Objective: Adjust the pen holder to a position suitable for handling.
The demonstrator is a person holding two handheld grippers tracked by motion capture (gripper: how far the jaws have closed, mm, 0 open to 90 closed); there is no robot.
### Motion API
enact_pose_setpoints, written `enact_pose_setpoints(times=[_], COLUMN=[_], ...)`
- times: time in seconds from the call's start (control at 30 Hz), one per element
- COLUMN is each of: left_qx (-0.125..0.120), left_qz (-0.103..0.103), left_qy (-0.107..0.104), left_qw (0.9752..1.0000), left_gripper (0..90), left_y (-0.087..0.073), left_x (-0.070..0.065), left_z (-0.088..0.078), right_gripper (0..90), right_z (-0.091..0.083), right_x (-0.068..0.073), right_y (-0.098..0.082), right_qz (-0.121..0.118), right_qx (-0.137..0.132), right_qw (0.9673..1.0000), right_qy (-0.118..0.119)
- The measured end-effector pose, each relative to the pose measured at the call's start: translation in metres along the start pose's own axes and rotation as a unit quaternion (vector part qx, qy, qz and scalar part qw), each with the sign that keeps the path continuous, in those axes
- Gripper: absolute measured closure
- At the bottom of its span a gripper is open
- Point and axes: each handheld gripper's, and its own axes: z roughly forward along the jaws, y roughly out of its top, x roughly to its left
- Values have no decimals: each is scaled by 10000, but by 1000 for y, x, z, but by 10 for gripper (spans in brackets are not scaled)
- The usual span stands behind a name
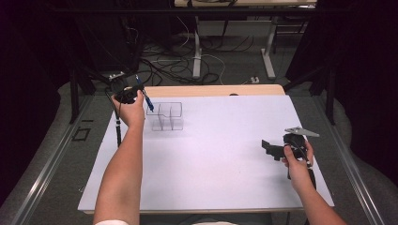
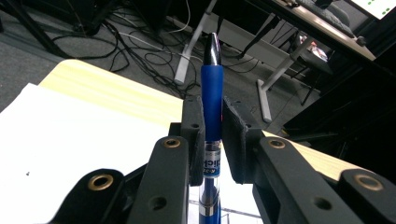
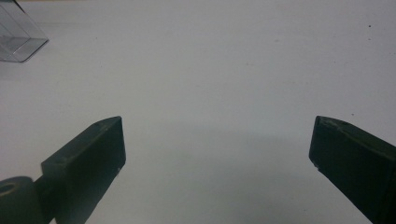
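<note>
Blue pen (image 2: 212, 93) stands pinched between the jaws of the left hand-held gripper (image 2: 212, 135), its dark tip pointing away past the far edge of the table (image 2: 107, 93). From the high view, that hand-held gripper is raised at the table's far left corner, with the pen (image 1: 145, 96) slanting toward a clear plastic organizer (image 1: 165, 116) with open compartments just beside it. Right hand-held gripper (image 1: 270, 147) hovers low near the right edge, jaws spread wide with nothing between them, above the white sheet (image 3: 210, 70).

Between the left gripper's (image 2: 213, 140) matt black jaws sits a glossy blue plastic pen (image 2: 212, 100); nearby, a clear plastic organizer (image 1: 165, 116) on matt white paper (image 1: 220, 159).
</note>
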Motion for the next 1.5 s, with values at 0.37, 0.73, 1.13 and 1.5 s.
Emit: enact_pose_setpoints(times=[0.37, 0.73, 1.13, 1.5], left_qx=[100, 21, 104, -7], left_qz=[-57, 10, 794, 1722], left_qy=[3, -213, -242, -317], left_qw=[9999, 9998, 9965, 9846], left_gripper=[769, 574, 391, 281], left_y=[-4, 2, -3, -6], left_x=[7, 12, 16, -1], left_z=[1, -17, -39, -66], right_gripper=[34, 34, 34, 35], right_z=[1, 0, 1, 1], right_x=[0, 2, 2, 4], right_y=[0, 0, 0, 0], right_qz=[-19, -14, -62, -31], right_qx=[7, 6, -2, 5], right_qw=[10000, 10000, 10000, 10000], right_qy=[12, 16, -14, -36])
